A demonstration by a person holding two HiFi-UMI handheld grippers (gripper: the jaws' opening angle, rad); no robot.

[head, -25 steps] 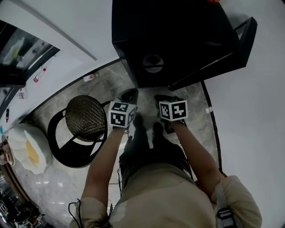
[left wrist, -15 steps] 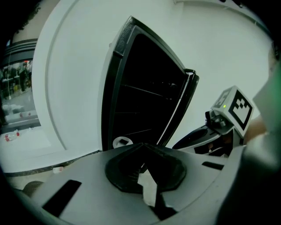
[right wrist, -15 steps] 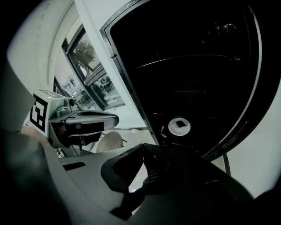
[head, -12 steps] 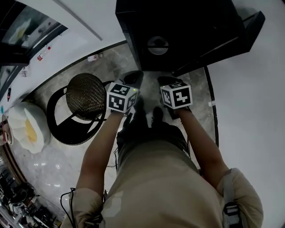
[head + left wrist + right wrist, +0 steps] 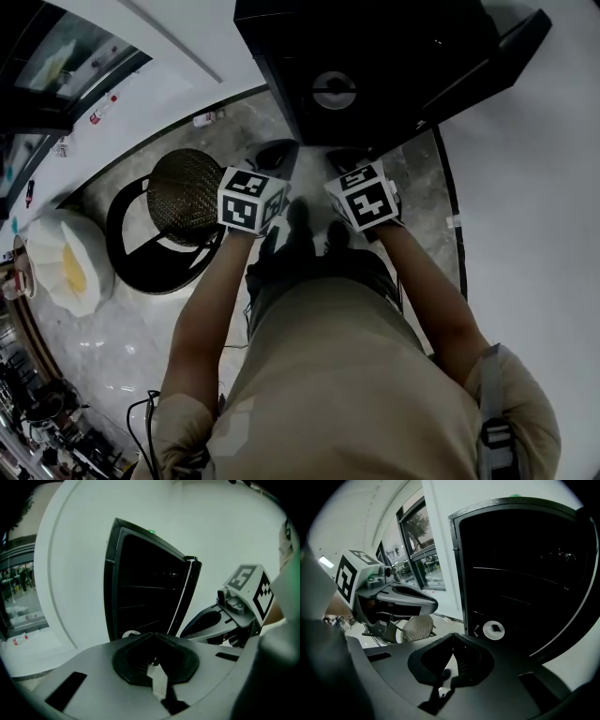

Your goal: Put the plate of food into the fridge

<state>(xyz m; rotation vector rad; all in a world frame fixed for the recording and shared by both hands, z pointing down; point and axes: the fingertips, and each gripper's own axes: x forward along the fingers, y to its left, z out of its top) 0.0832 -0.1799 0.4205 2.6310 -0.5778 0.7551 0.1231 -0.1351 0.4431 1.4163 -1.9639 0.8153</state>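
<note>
— Where is the plate (image 5: 334, 90)?
— Low down inside the black fridge (image 5: 403, 42); its door (image 5: 497, 66) stands open.
— And the grippers?
— The left gripper (image 5: 152, 637) is pinched together with nothing in it; the right gripper (image 5: 453, 639) is too; both point at the fridge.

Jaws together on left hand-held gripper (image 5: 152, 634) and right hand-held gripper (image 5: 453, 635)
</note>
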